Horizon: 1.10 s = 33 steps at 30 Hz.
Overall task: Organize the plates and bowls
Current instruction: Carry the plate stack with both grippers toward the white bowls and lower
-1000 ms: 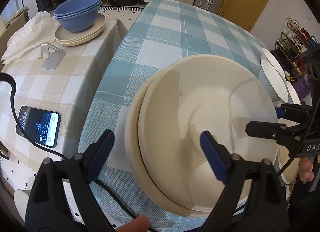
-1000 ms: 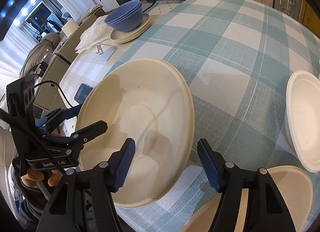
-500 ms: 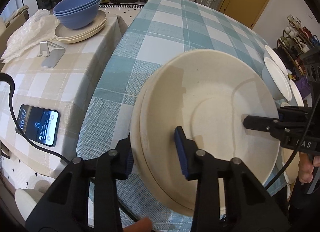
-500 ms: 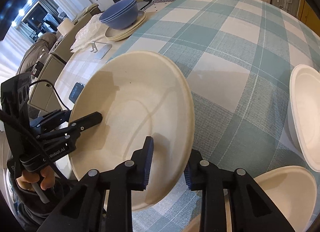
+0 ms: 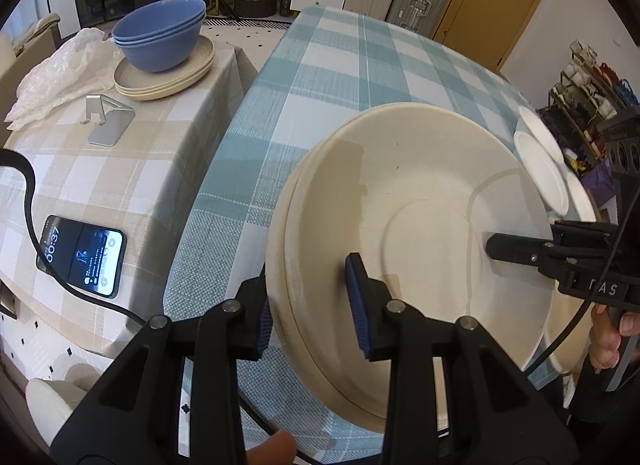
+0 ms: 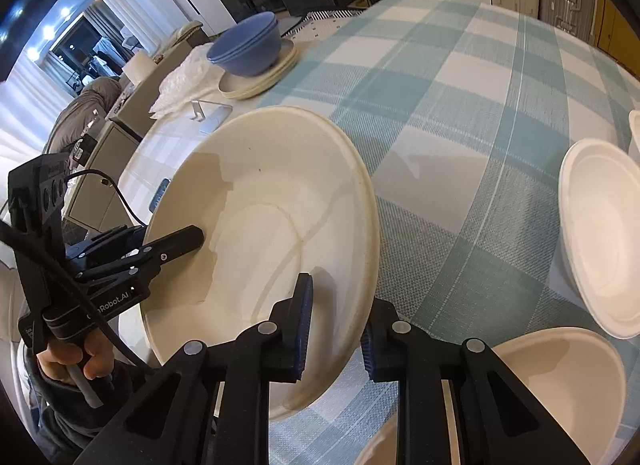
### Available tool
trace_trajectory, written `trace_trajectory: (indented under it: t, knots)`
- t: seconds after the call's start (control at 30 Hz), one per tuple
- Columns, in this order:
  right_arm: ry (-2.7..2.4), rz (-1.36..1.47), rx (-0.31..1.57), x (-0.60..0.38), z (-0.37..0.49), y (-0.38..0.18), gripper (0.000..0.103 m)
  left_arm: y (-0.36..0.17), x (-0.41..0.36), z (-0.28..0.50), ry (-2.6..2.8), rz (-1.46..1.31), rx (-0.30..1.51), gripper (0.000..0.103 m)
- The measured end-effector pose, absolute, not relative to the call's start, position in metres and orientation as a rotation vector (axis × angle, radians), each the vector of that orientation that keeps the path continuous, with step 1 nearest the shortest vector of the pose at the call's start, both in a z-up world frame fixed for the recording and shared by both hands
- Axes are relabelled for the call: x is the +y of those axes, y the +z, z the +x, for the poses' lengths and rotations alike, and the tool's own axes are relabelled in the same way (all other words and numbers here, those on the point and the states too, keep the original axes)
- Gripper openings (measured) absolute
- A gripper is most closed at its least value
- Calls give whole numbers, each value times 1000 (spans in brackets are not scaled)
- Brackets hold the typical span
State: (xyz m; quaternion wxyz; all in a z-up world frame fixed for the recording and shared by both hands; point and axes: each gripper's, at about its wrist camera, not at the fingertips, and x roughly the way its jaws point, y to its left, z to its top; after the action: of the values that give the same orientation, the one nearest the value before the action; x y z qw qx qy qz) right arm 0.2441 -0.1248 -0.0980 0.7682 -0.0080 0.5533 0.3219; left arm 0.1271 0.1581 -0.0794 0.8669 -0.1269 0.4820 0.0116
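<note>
Gripping opposite rims of the cream plate stack [image 5: 420, 225] now: both grippers have just been closing, and each has the stack's edge between its pads. A second ago the jaws stood wide on either side of the rim; half a second ago they had already pinched in. Left gripper [image 5: 312, 305] clamps the near-left rim, one blue pad inside the well, the other under the edge. Right gripper [image 6: 336, 329] does the same on the near-right rim. Judged: grasp step done, lift is next, presumably toward the other stacked ware.

Stack sits at the near edge of the blue-check tabletop [image 5: 340, 65], overhanging it slightly. At least two plates nested, going by the doubled rim line on the left side; a third underneath is possible, hard to tell. Top plate is empty, with a faint ring mark.

Outward: white bowls [image 6: 600, 237] near the right edge of the tabletop, empty, another cream dish [image 6: 560, 377] at the near-right corner. On the beige-check side table [image 5: 120, 169], blue bowls [image 5: 160, 35] nest on a pile of cream plates [image 5: 168, 79] at its far edge. Phone [image 5: 82, 261] with cable, metal stand [image 5: 106, 121], crumpled plastic [image 5: 56, 73] beside them.
</note>
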Motion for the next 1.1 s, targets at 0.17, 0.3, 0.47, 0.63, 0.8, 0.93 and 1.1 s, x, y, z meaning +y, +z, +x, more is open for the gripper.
trace_trajectory:
  t: [0.17,0.3,0.47,0.63,0.8,0.93,1.1]
  knots:
    - [691,-38,1162,-132,234,-77,21,-56,151,121,23,-246,969,29]
    - [680,-28,1142,-152,225,-61,21,-40,139,118,-7,-234,951,29]
    - [657,-23,1141,-178,217,-51,21,-26,108,118,-45,-191,937,29]
    - [582,8,1138,-218,206,-47,21,-24,69,125,-103,-173,946,29]
    - [515,49,1147,-263,196,-49,21,-26,19,133,-185,-134,967,29]
    - [457,68,1156,-297,186,-52,21,-32,-20,136,-236,-111,985,29]
    - [413,77,1174,-329,174,-60,21,-38,-61,133,-278,-71,1003,29]
